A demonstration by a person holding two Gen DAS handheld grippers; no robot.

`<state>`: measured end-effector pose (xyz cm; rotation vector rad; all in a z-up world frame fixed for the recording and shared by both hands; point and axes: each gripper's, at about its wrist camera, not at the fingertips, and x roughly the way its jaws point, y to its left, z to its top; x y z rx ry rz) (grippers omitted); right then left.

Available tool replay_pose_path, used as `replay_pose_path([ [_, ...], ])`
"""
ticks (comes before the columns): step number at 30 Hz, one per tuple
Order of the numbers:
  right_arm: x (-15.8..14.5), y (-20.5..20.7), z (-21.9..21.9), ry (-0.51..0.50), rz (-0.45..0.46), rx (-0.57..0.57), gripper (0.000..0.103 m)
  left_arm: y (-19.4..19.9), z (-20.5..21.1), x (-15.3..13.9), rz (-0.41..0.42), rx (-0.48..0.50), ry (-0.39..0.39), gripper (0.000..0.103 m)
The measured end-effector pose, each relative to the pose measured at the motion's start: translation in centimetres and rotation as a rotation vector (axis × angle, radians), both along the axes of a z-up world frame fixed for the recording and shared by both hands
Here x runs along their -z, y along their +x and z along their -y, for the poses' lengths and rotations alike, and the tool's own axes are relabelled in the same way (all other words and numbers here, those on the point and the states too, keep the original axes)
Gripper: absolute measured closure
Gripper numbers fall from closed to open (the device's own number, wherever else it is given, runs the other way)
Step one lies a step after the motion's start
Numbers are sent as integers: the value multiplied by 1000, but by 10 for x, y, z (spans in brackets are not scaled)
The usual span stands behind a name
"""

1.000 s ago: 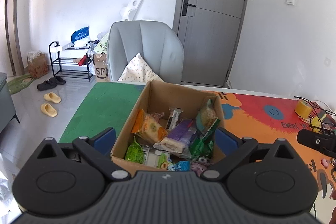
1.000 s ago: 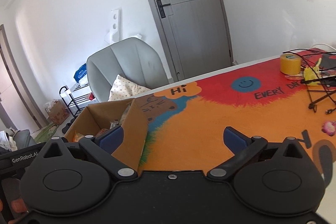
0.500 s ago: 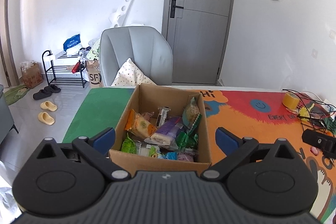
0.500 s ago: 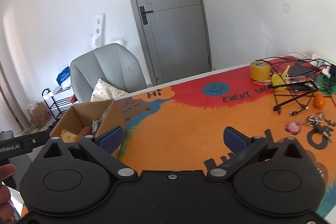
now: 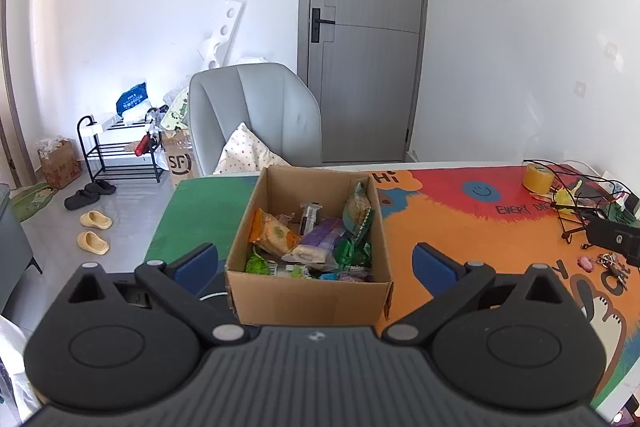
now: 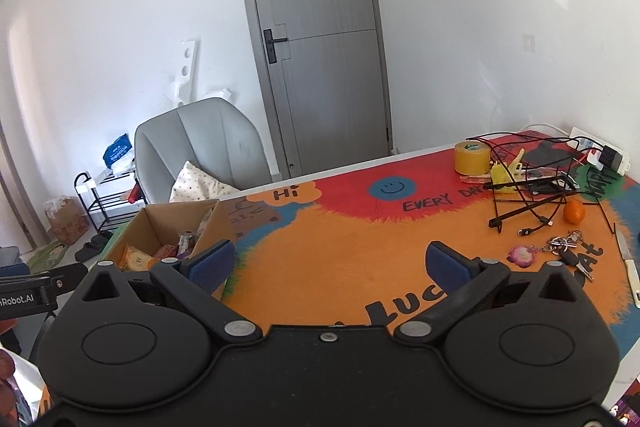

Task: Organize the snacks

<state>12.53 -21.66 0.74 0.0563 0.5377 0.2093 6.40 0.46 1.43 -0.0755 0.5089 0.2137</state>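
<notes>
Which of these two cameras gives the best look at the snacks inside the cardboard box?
The left wrist view. It looks down into the cardboard box, showing the snacks heaped inside. The right wrist view sees the box from the side at its left edge, with only a few packets showing behind the tongs.

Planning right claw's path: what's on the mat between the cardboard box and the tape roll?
Right wrist view: nothing stands between the cardboard box and the yellow tape roll, only bare printed mat showing "Hi" and a smiley.

Brown cardboard box [image 5: 308, 295], orange-red-green cartoon-print mat [image 6: 340, 267], yellow tape roll [image 6: 472, 157], grey chair [image 5: 256, 115].
</notes>
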Motion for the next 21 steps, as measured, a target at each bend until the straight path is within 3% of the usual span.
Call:
replay_pose_path([
  [11,-11,-22,18,17,-5,1,0,-20,-10,-5,-7,4,-9,0],
  [15,-12,-30,25,17,-7,17,0,-28,-10,-10,6,0,33,0],
  [21,-14,-33,28,-5,-2,14,0,-27,-15,-8,-11,-16,30,0],
])
